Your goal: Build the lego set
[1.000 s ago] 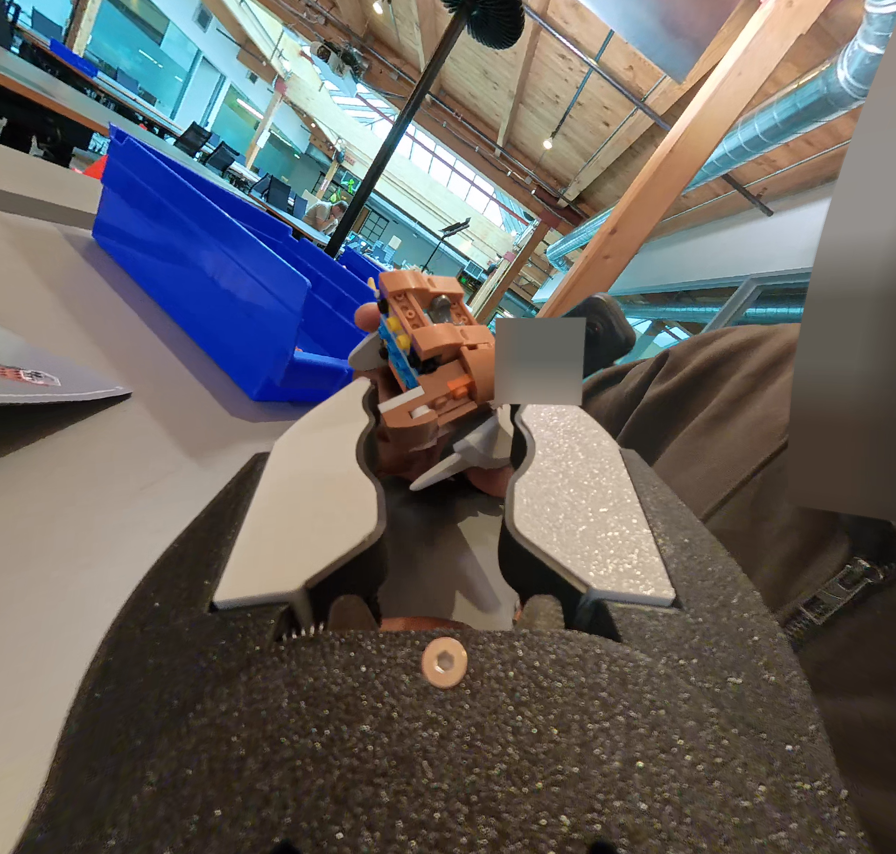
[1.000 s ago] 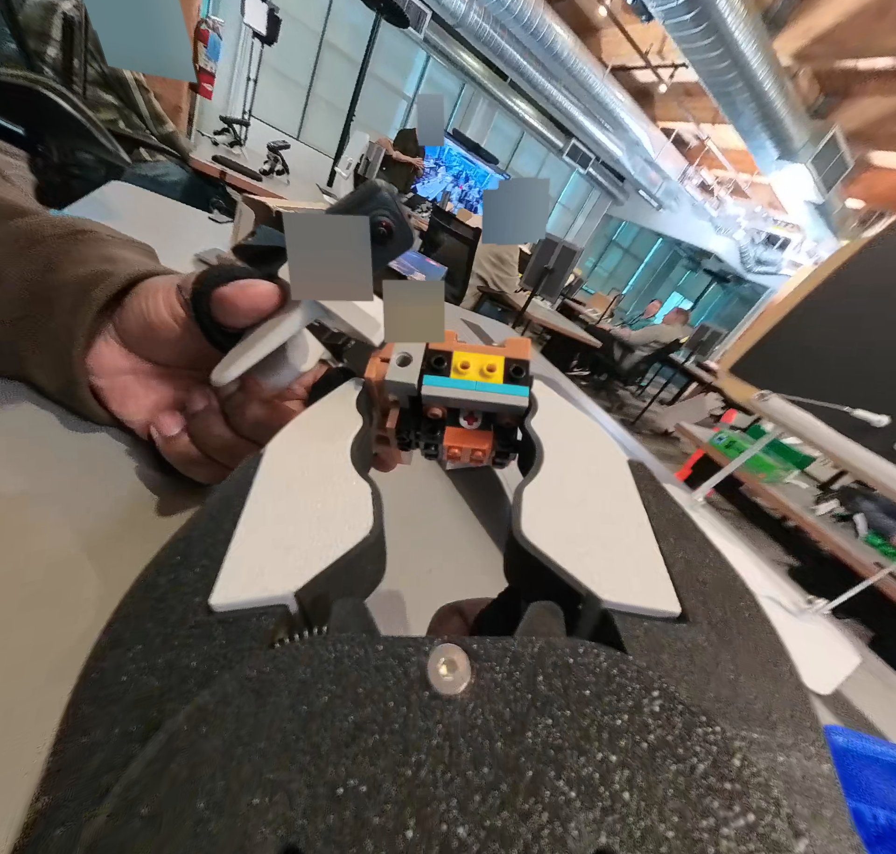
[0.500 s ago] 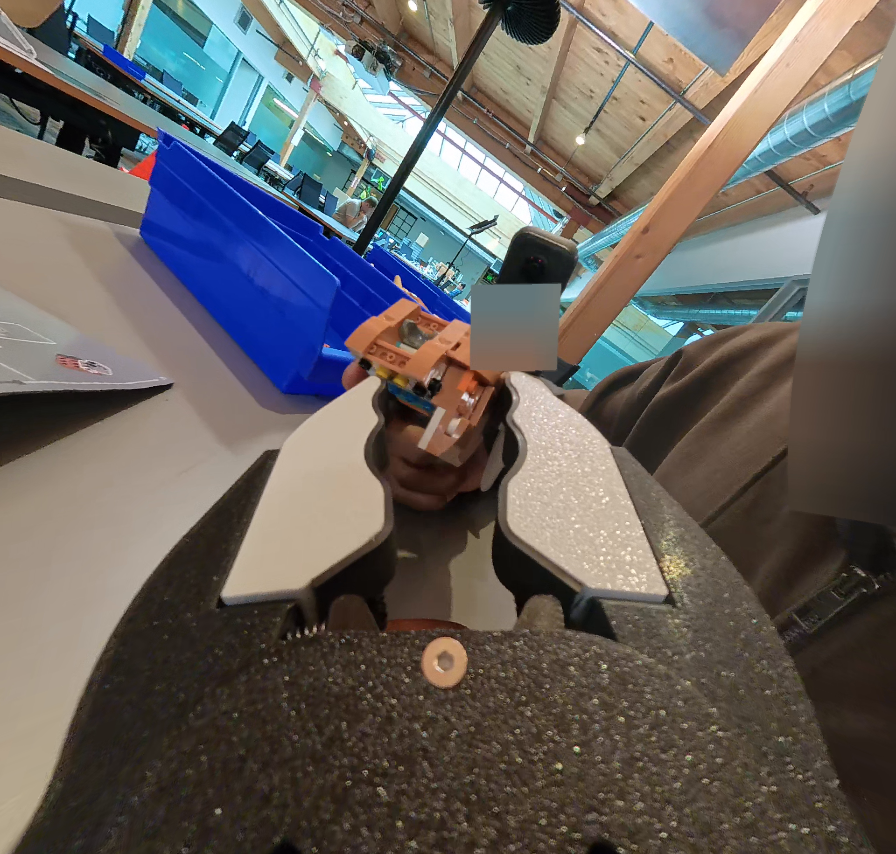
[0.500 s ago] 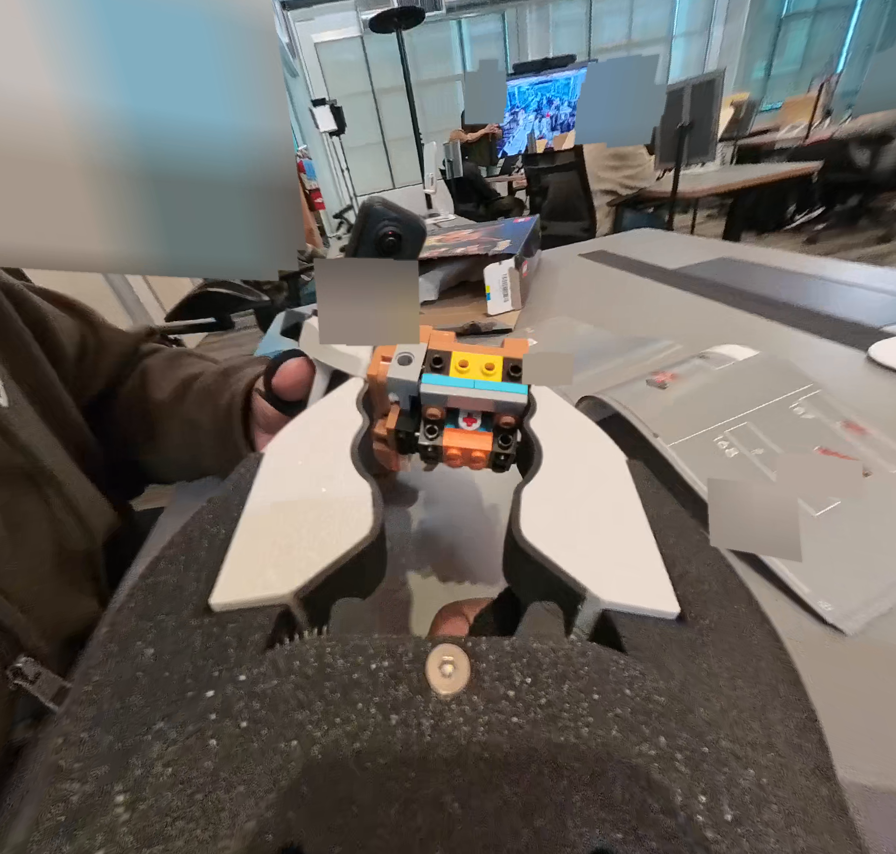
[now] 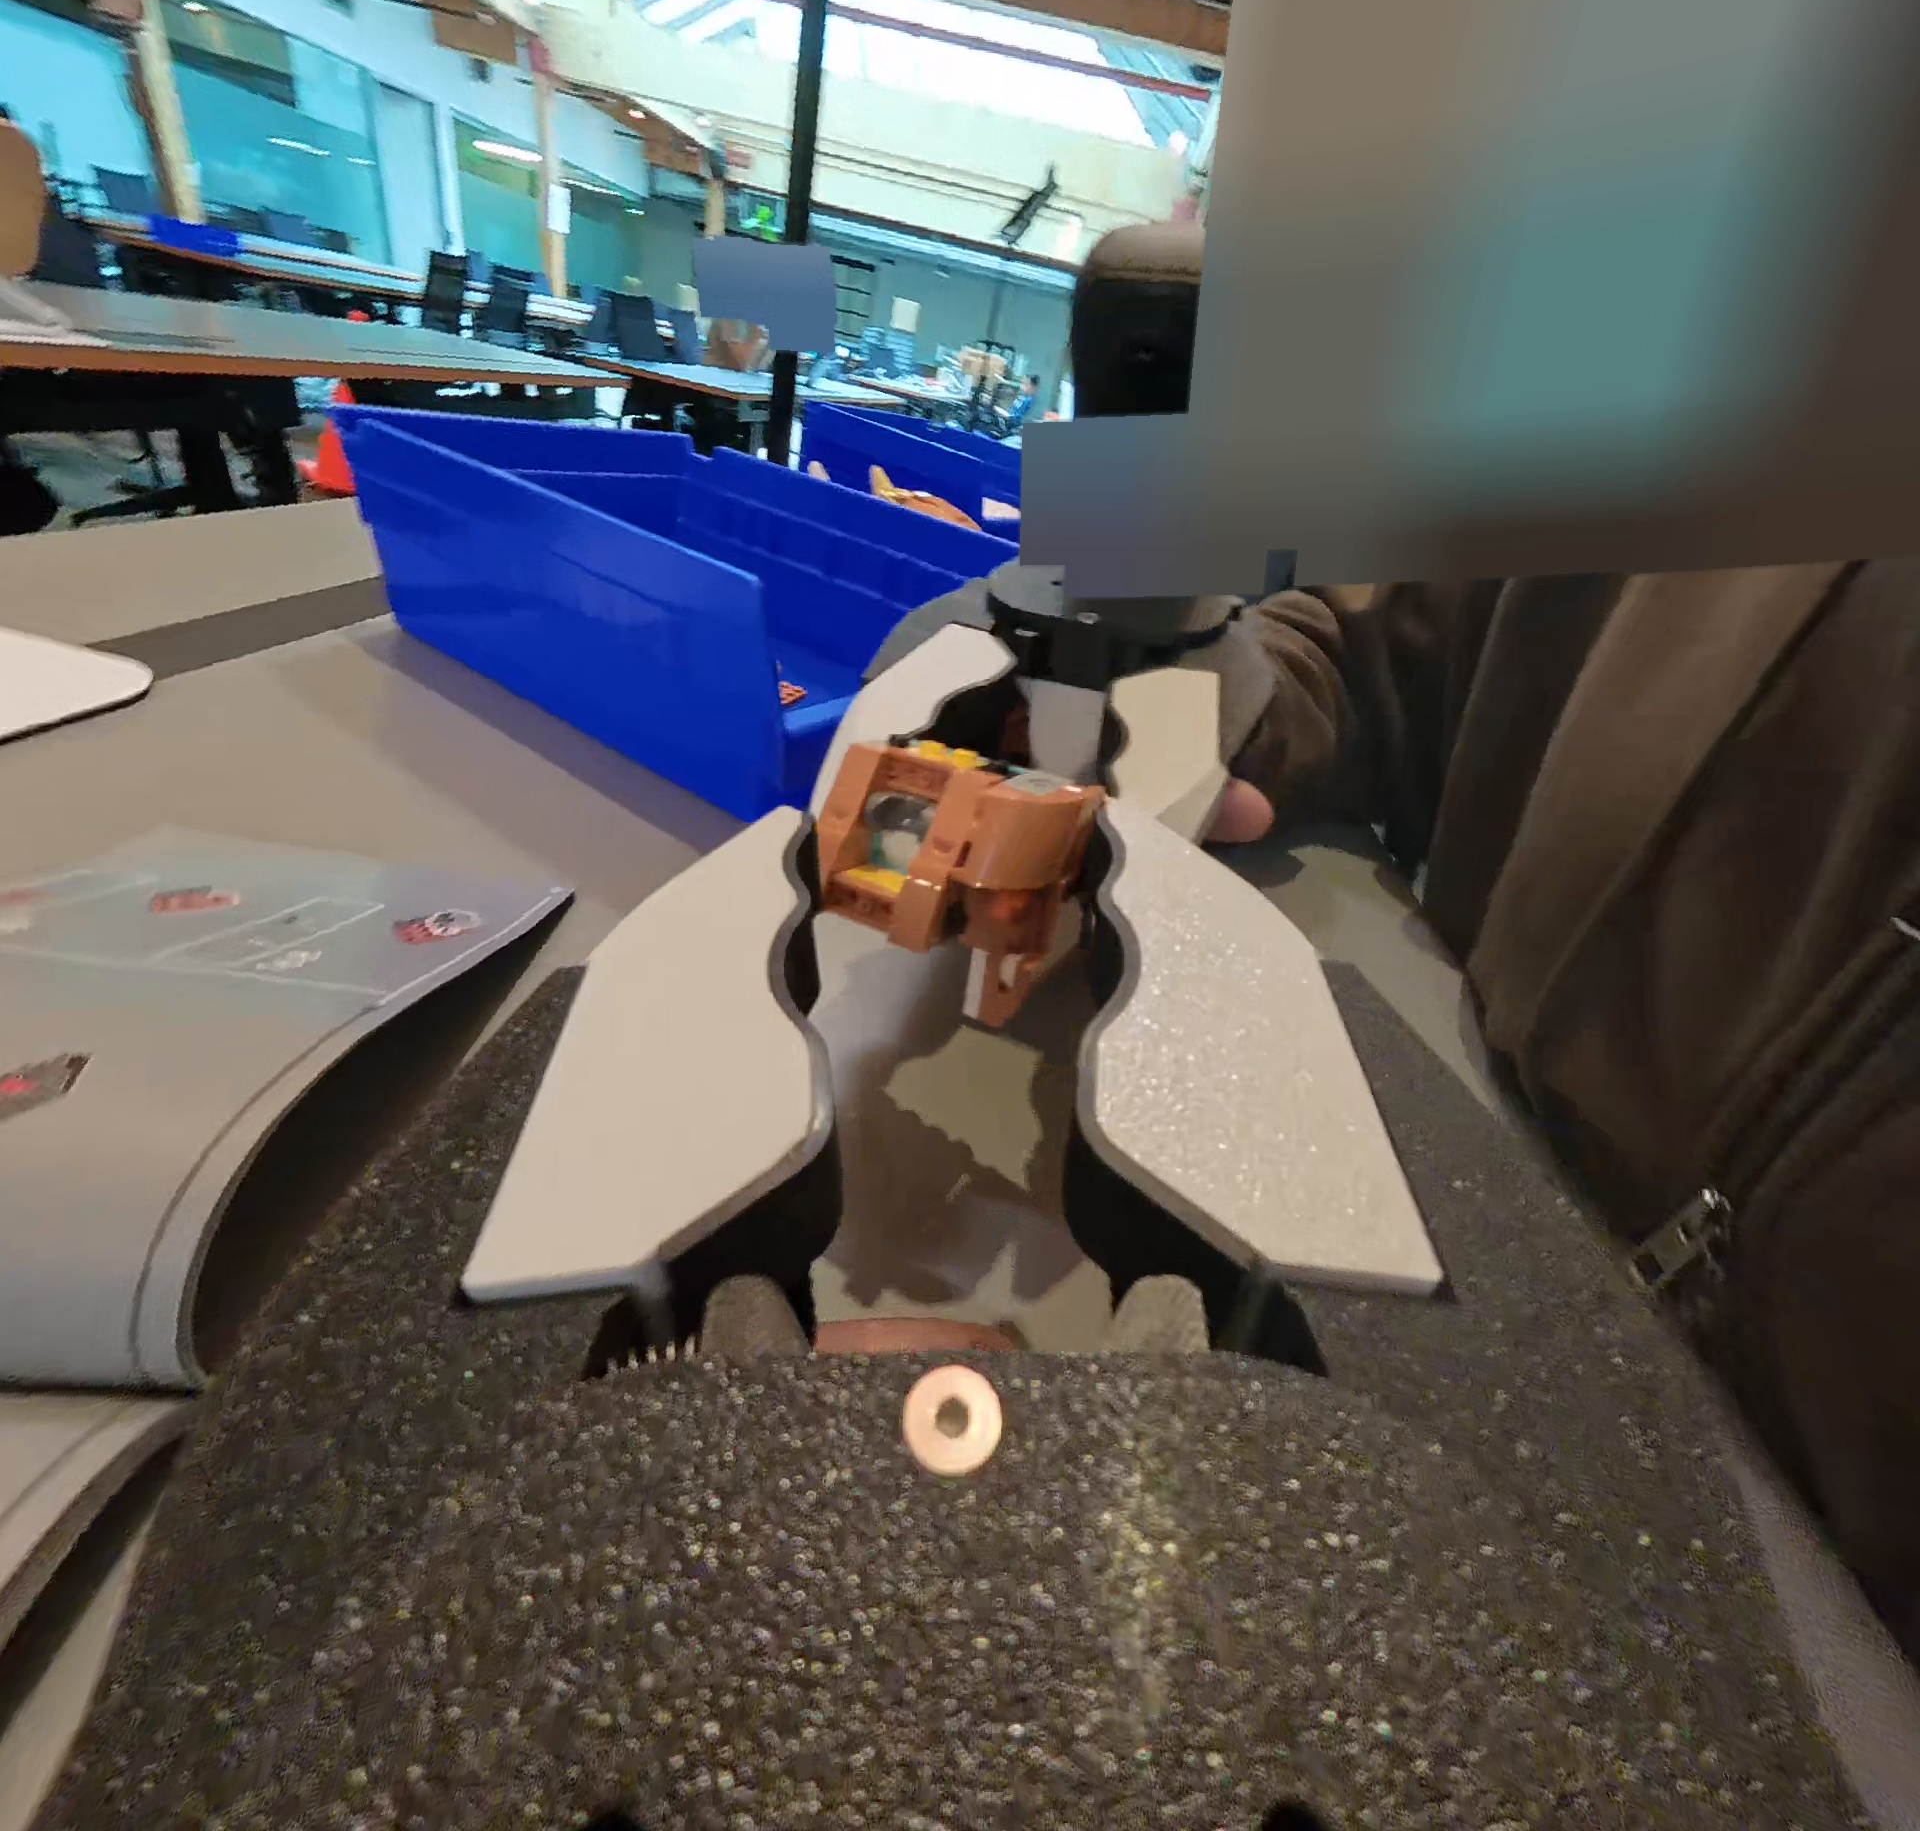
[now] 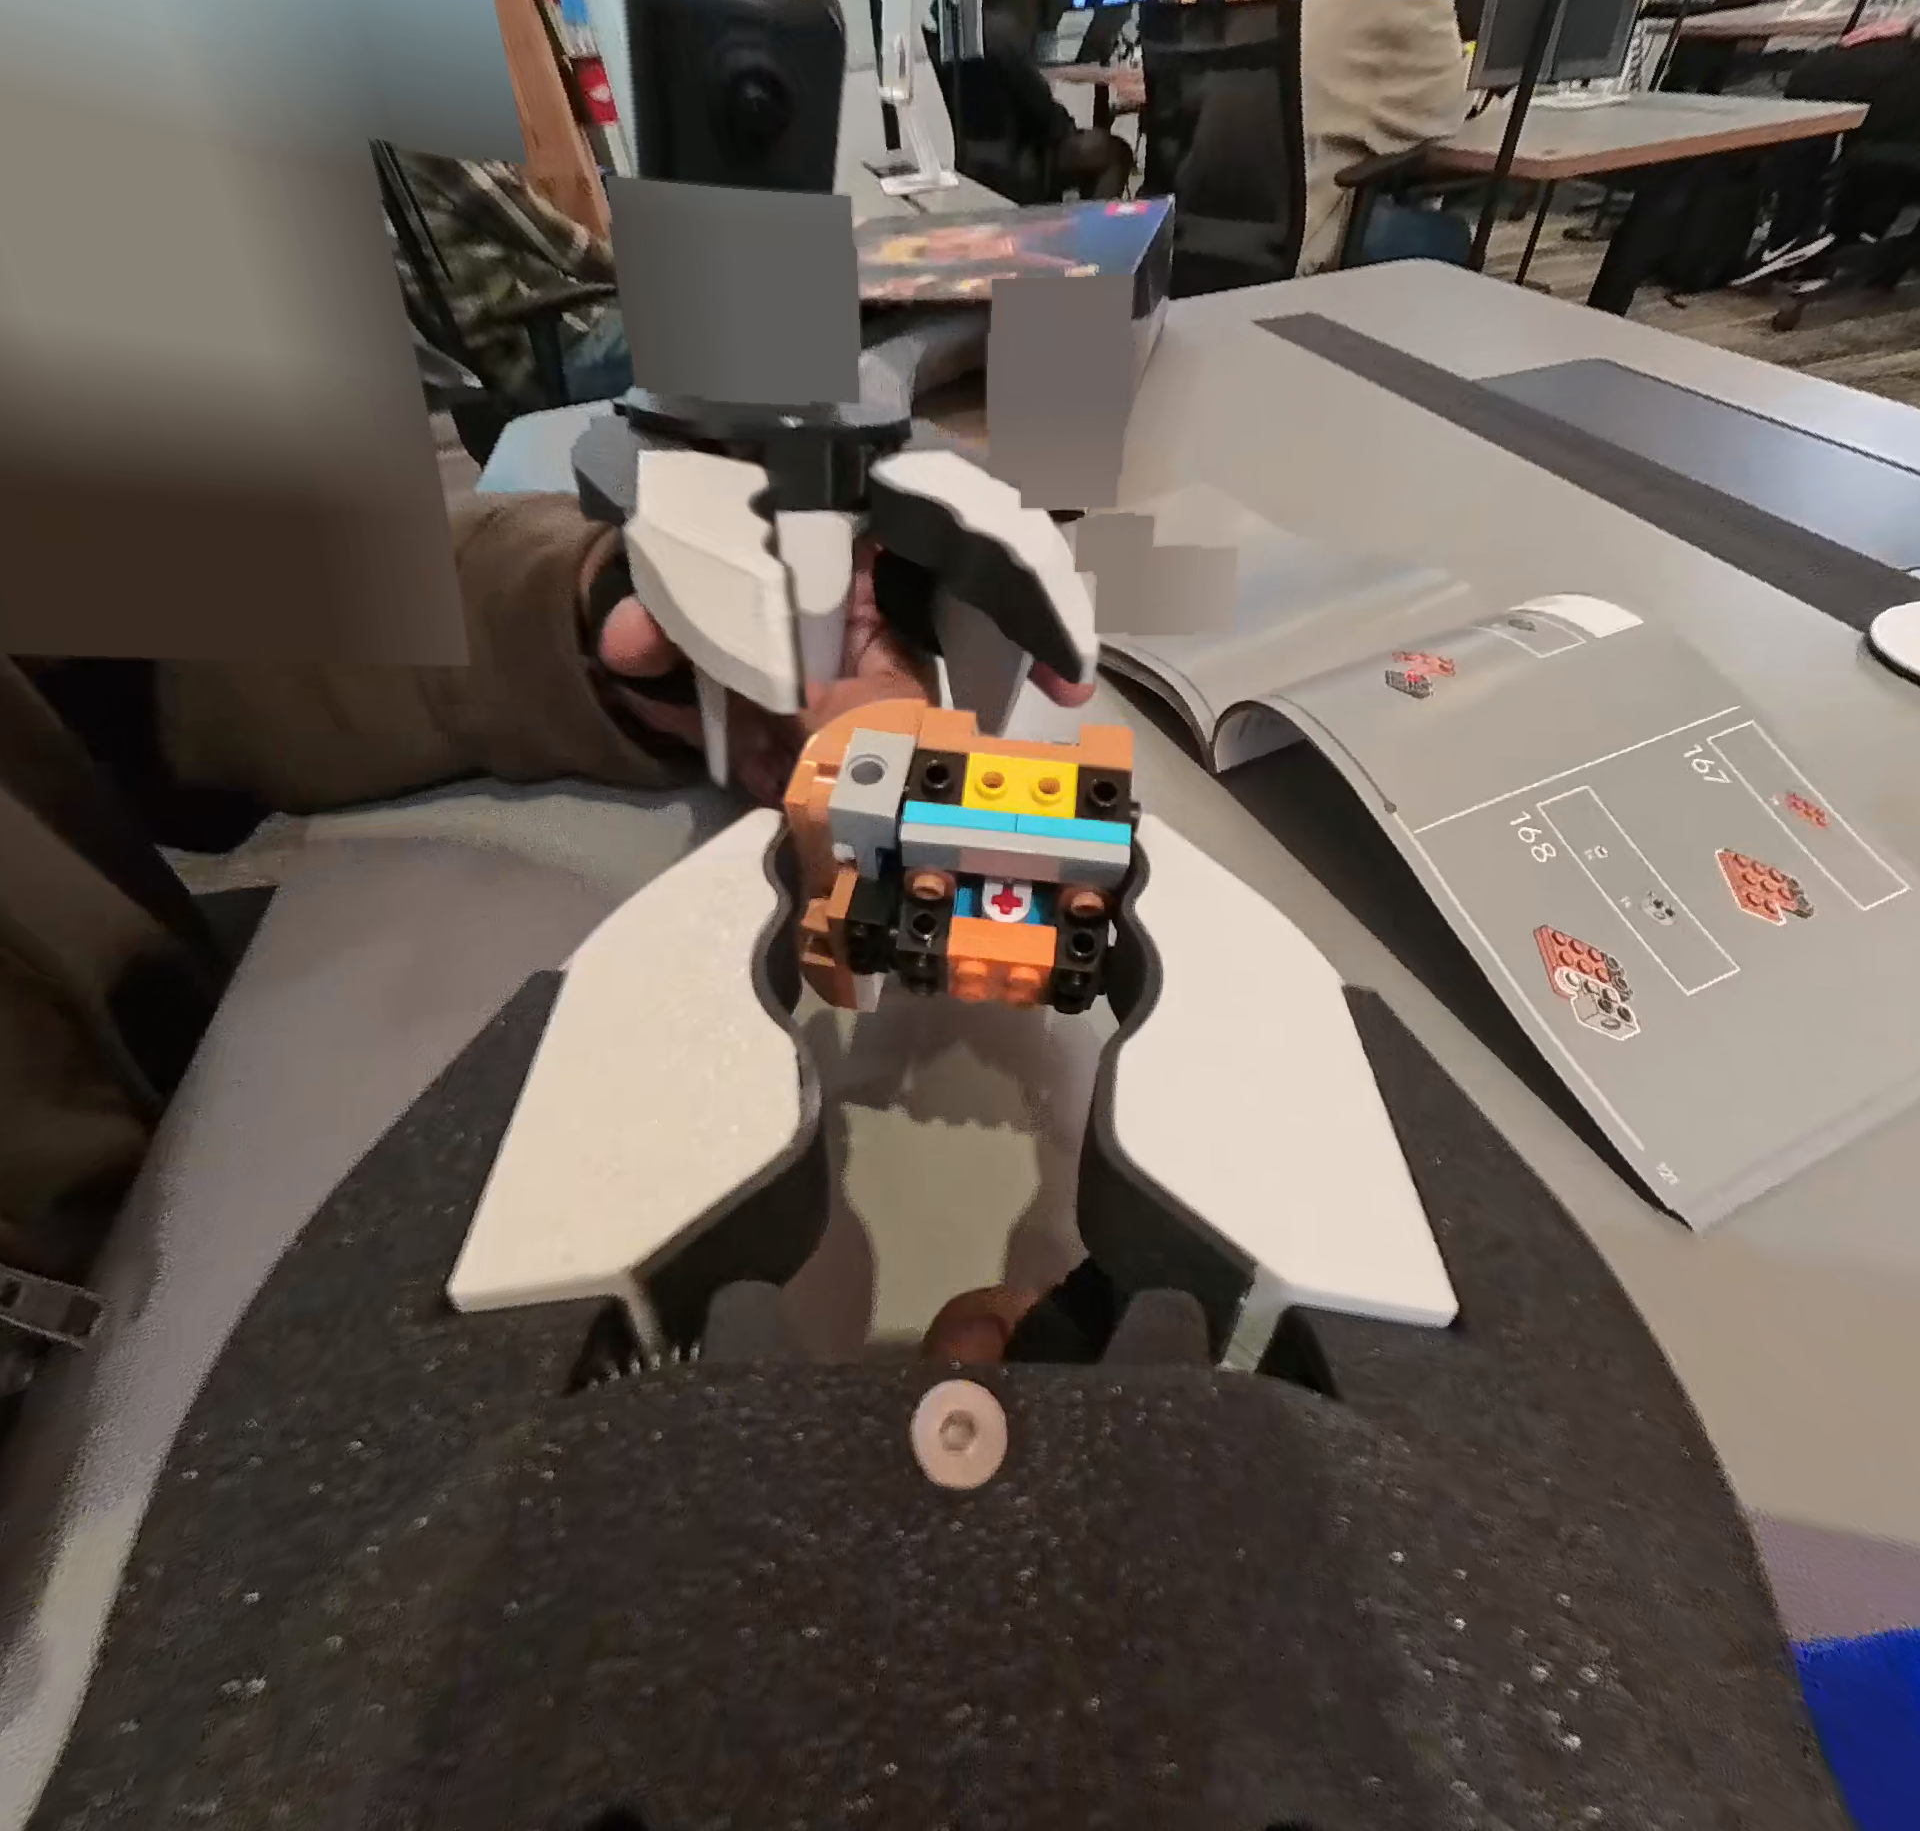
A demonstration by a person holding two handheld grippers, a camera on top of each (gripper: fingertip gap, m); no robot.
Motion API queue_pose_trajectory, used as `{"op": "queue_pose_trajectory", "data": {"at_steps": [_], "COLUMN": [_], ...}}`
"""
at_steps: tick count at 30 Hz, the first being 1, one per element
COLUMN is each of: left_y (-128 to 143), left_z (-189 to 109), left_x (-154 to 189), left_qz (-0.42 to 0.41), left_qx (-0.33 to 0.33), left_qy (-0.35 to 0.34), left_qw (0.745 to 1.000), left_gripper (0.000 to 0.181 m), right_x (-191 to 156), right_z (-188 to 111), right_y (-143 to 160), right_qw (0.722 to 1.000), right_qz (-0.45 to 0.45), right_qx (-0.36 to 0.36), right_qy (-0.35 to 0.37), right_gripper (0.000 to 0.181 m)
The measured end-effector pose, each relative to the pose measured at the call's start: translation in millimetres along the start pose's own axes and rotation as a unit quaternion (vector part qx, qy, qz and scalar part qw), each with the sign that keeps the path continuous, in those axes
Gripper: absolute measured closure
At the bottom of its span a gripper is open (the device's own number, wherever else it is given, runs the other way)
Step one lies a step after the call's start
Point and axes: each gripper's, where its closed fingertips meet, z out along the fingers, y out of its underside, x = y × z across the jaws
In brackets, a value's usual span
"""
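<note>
- Left gripper [image 5: 951, 836] has closed the distance to the lego model [image 6: 966, 867]: a second ago the model sat well ahead of its fingers, and now it sits between their tips.
- Both wrist views have also tipped down from the ceiling towards the worktop [image 5: 312, 742].
- Right gripper [image 6: 956, 846] pinches the model at both sides, stud face towards its camera, as in the earlier frames.
- Left gripper is spread to about the same width as before. A sliver of gap shows at its left finger, so no pinch is evident.
- The model is held clear of the worktop, over the edge nearest the person. None of it rests on the surface.
- An open instruction booklet [image 6: 1558, 846] lies flat on the worktop to one side. Blue bins [image 5: 582, 618] stand towards the far edge.
- Assessment: this looks like a handover or a two-handed press. The left gripper carries no loose brick, so a regrip seems more likely than adding a part.
- Risk: if the right gripper lets go before the left one clamps, the model drops.
</note>
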Motion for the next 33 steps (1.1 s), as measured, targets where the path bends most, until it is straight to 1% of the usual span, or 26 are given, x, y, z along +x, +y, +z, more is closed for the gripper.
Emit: {"op": "queue_pose_trajectory", "data": {"at_steps": [5, 8, 12, 15, 18, 22, 26, 33], "left_y": [5, 13, 26, 33, 35, 35, 36, 42], "left_z": [3, 6, 8, 10, 11, 12, 12, 10], "left_x": [-2, -3, 6, 9, 6, 2, -1, 3], "left_qz": [0.051, 0.064, 0.066, 0.077, 0.088, 0.113, 0.14, 0.159], "left_qx": [-0.052, -0.094, -0.138, -0.159, -0.167, -0.166, -0.169, -0.183], "left_qy": [0.036, 0.066, 0.121, 0.137, 0.134, 0.118, 0.099, 0.103], "left_qw": [0.997, 0.991, 0.981, 0.975, 0.973, 0.972, 0.971, 0.965], "left_gripper": [0.129, 0.127, 0.123, 0.119, 0.12, 0.126, 0.123, 0.128], "right_x": [2, -1, -5, -7, -5, -5, -4, -7], "right_z": [2, 4, 5, 6, 7, 6, 7, 9], "right_y": [10, 15, 18, 20, 23, 23, 25, 31], "right_qw": [0.999, 0.998, 0.997, 0.996, 0.995, 0.994, 0.992, 0.99], "right_qz": [-0.011, -0.025, -0.042, -0.048, -0.057, -0.066, -0.078, -0.082], "right_qx": [-0.034, -0.051, -0.061, -0.067, -0.075, -0.083, -0.089, -0.106], "right_qy": [-0.003, -0.011, -0.022, -0.033, -0.033, -0.04, -0.032, -0.042], "right_gripper": [0.124, 0.124, 0.124, 0.124, 0.124, 0.125, 0.125, 0.125]}}
